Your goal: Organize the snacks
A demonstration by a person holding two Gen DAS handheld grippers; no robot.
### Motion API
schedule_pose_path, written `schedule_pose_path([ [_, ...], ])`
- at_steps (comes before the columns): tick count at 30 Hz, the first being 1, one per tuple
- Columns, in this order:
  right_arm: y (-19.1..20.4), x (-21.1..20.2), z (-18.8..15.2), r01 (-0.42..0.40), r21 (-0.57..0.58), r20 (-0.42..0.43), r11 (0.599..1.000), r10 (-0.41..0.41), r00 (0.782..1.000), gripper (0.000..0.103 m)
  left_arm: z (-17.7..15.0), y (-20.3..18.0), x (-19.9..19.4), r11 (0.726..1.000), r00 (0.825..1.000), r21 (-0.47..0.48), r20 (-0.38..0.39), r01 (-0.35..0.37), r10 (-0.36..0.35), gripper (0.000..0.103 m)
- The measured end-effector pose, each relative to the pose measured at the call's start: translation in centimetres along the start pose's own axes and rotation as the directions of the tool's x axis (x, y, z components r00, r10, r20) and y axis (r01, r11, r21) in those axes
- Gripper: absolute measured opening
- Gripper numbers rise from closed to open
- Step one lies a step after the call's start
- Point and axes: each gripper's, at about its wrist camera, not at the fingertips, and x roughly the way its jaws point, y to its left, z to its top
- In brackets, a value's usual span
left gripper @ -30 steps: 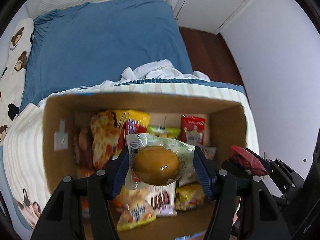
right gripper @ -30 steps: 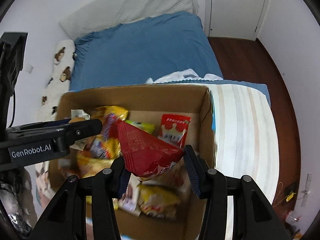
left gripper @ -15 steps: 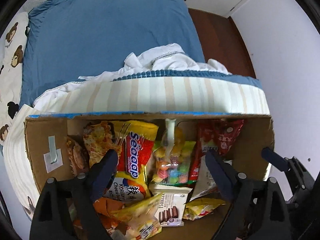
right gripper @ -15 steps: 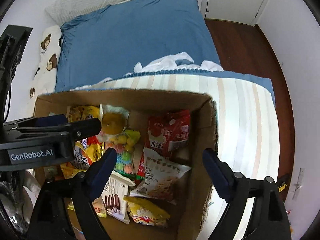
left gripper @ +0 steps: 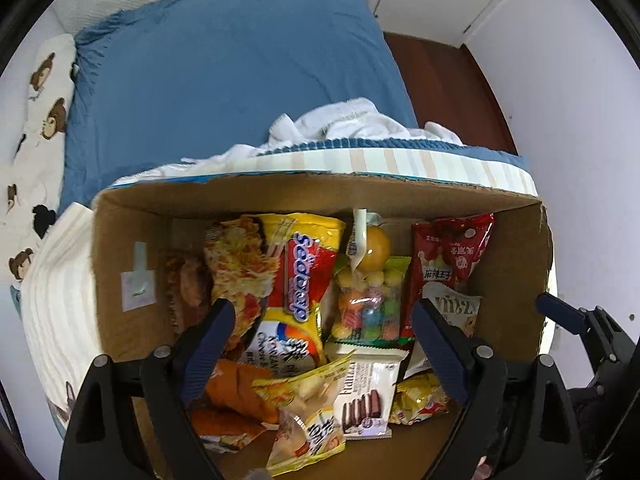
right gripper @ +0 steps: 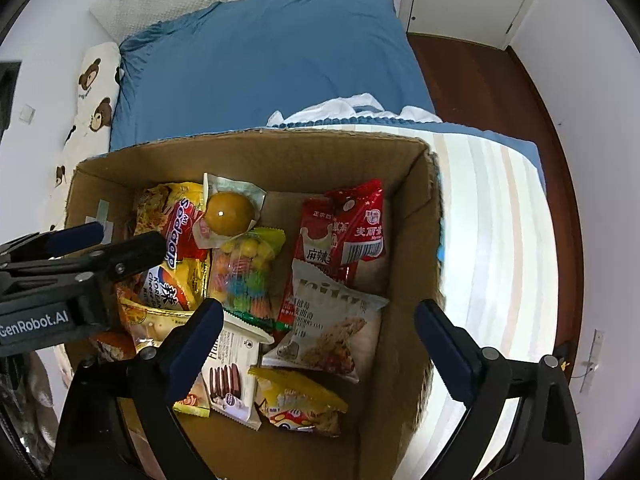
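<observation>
A cardboard box holds several snack packs. The packed braised egg lies at the back on a bag of coloured candies. The red packet lies at the back right on another red pack. A yellow Sedaap noodle pack lies left. My left gripper is open and empty above the box. My right gripper is open and empty above the box's right side.
The box stands on a striped cloth at the foot of a blue bed. White crumpled fabric lies behind the box. A bear-print pillow lies left. Wooden floor and a white wall are at right.
Both grippers opened and let go: the egg pack and the red packet dropped into the back of the box. Both grippers have since lifted back slightly.
</observation>
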Motion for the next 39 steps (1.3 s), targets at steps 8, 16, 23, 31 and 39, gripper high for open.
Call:
schedule_pose_path([
  [8,-0.4,-3.5,-3.7,-0.003,0.021,0.113,1.000,0.001,0.994,0.099,-4.5,1.3,-4.1,0.999,0.986,-0.020,0.165,-0.031,0.034,0.090],
  [16,0.6,-7.9,-9.2,0.024,0.002,0.251,1.000,-0.024,0.968,0.099,-10.5,1.1,-7.6,0.996,0.949,-0.016,0.303,-0.084,0.085,0.090],
  [23,1.8,-11.5,-14.5,0.007,-0.031,0.334,1.000,0.004,0.943,0.099,-16.2,0.8,-11.2,0.995,0.913,-0.014,0.397,-0.096,0.093,0.090],
  [31,2.8,-16.0,-21.9,0.032,-0.045,0.461,0.998,-0.008,0.887,0.099,-22.7,0.1,-15.3,0.992,0.845,-0.020,0.522,-0.124,0.116,0.090],
  [39,2.6,-20.4,-29.3,0.025,-0.029,0.553,0.999,-0.005,0.833,0.099,-29.7,-0.6,-18.6,0.992,0.791,-0.028,0.600,-0.125,0.116,0.090],
])
